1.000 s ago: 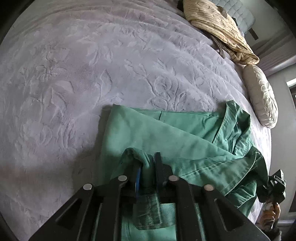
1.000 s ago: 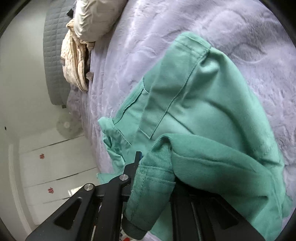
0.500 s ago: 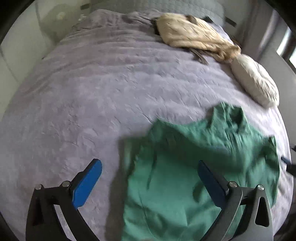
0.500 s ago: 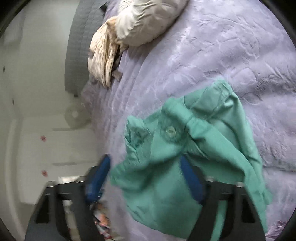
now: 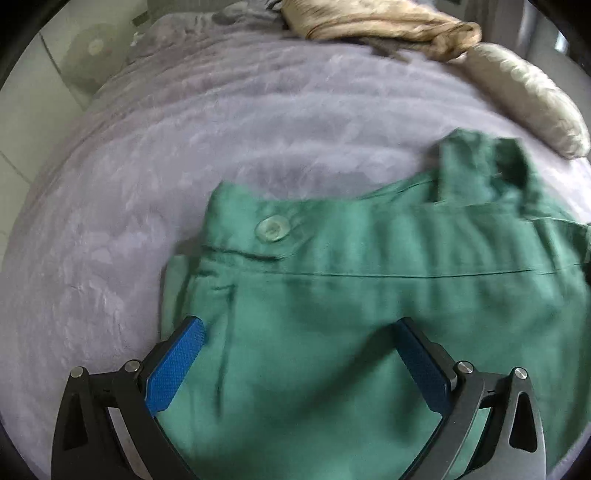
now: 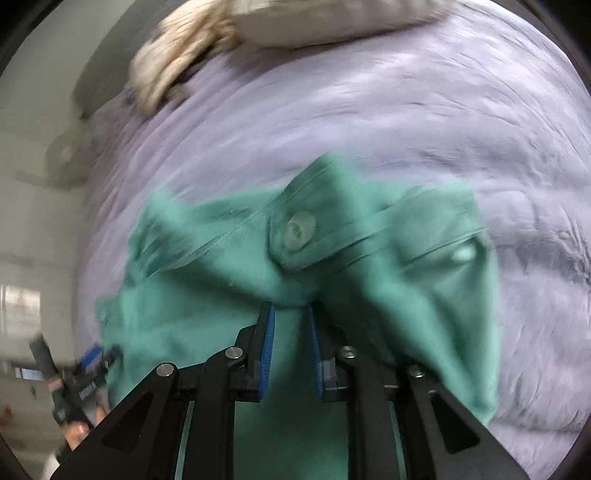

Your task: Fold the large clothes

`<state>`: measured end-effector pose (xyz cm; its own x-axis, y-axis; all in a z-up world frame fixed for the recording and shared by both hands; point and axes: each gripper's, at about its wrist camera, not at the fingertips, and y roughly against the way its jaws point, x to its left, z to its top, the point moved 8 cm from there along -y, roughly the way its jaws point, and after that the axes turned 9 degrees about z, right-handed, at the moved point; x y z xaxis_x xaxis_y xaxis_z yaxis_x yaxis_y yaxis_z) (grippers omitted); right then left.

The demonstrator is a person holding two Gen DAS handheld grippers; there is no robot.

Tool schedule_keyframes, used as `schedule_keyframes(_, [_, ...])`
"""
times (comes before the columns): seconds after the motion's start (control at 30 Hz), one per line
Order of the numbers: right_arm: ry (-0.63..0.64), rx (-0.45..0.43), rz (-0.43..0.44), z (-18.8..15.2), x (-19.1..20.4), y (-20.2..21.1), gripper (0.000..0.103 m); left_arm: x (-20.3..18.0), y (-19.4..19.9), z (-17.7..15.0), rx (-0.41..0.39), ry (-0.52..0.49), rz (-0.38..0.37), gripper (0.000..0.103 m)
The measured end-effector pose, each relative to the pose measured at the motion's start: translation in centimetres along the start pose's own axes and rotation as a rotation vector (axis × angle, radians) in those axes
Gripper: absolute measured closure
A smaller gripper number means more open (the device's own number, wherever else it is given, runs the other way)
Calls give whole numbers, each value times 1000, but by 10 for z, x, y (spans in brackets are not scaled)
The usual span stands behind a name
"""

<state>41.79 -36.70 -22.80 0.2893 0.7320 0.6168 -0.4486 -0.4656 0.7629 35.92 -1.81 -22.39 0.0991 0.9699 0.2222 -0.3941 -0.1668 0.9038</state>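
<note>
— Two grippers, one garment: how do they stand to it?

— Nearest first. The left gripper [image 5: 295, 354] hovers low over the green garment [image 5: 369, 295] with its jaws spread wide and holding nothing; cloth fills the whole gap between its blue pads [image 5: 173, 369]. The right gripper [image 6: 290, 332] has its jaws nearly together, pinching a gathered ridge of the garment just below the button [image 6: 301, 230].

— Which way does the cloth run?

— From the left wrist, the waistband edge with its button [image 5: 273, 228] lies across the view, ahead of the jaws, so the long axis runs side to side. The garment rests on the lilac bedspread [image 5: 147, 166], bunched toward the right.

— So who moves?

— My judgement: the left is free and already over the cloth, so it takes the near edge while the right holds.

— Beyond that?

— A beige cloth [image 5: 376, 18] and a pillow [image 5: 528, 99] lie well apart, at the far side.
</note>
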Motion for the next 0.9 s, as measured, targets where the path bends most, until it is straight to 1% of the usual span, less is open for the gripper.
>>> schedule_keyframes(0.07, [-64, -38, 20, 9, -17, 6, 92, 15, -5, -1, 12, 32, 10, 0])
schedule_keyframes(0.13, [-153, -83, 78, 15, -30, 16, 93, 32, -4, -2, 24, 63, 22, 0])
schedule_keyframes(0.2, [-213, -123, 93, 19, -43, 28, 93, 49, 0, -4, 34, 88, 16, 0])
schedule_keyframes(0.27, [-276, -158, 85, 19, -55, 40, 88, 67, 9, -9, 40, 110, -6, 0])
schedule_keyframes(0.3, [-302, -171, 77, 17, -59, 47, 88, 75, 13, -13, 46, 118, -19, 0])
schedule_keyframes(0.33, [-314, -177, 77, 12, -58, 55, 86, 83, 18, -19, 55, 127, -34, 0])
schedule_keyframes(0.37, [-311, -172, 102, 6, -53, 59, 84, 90, 21, -26, 65, 133, -46, 0])
schedule_keyframes(0.4, [-301, -157, 139, 0, -44, 63, 80, 95, 25, -33, 75, 135, -59, 0])
schedule_keyframes(0.43, [-277, -119, 194, -16, -27, 64, 67, 99, 29, -43, 85, 135, -76, 0])
schedule_keyframes(0.47, [-260, -90, 223, -28, -14, 61, 55, 102, 32, -51, 93, 135, -90, 0])
schedule_keyframes(0.5, [-236, -49, 257, -47, 0, 60, 37, 103, 35, -60, 105, 134, -114, 0])
schedule_keyframes(0.53, [-202, 7, 306, -76, 22, 56, 36, 102, 37, -70, 120, 132, -145, 0])
schedule_keyframes(0.6, [-177, 99, 365, -120, 43, 50, 36, 97, 41, -85, 136, 130, -193, 2])
schedule_keyframes(0.63, [-190, 154, 393, -149, 53, 43, 36, 93, 41, -95, 147, 126, -212, 6])
schedule_keyframes(0.7, [-261, 248, 424, -201, 61, 23, 36, 87, 39, -108, 170, 115, -232, 7])
schedule_keyframes(0.73, [-297, 270, 424, -219, 60, 14, 36, 84, 39, -115, 178, 112, -243, 7])
schedule_keyframes(0.77, [-328, 274, 418, -233, 56, 8, 36, 80, 39, -121, 185, 108, -257, 9])
schedule_keyframes(0.83, [-388, 239, 406, -245, 48, 1, 36, 76, 36, -129, 208, 94, -267, 29])
schedule_keyframes(0.87, [-410, 205, 405, -245, 45, -1, 36, 73, 33, -134, 230, 95, -285, 34])
schedule_keyframes(0.9, [-430, 153, 391, -242, 39, 0, 36, 70, 31, -136, 246, 104, -309, 51])
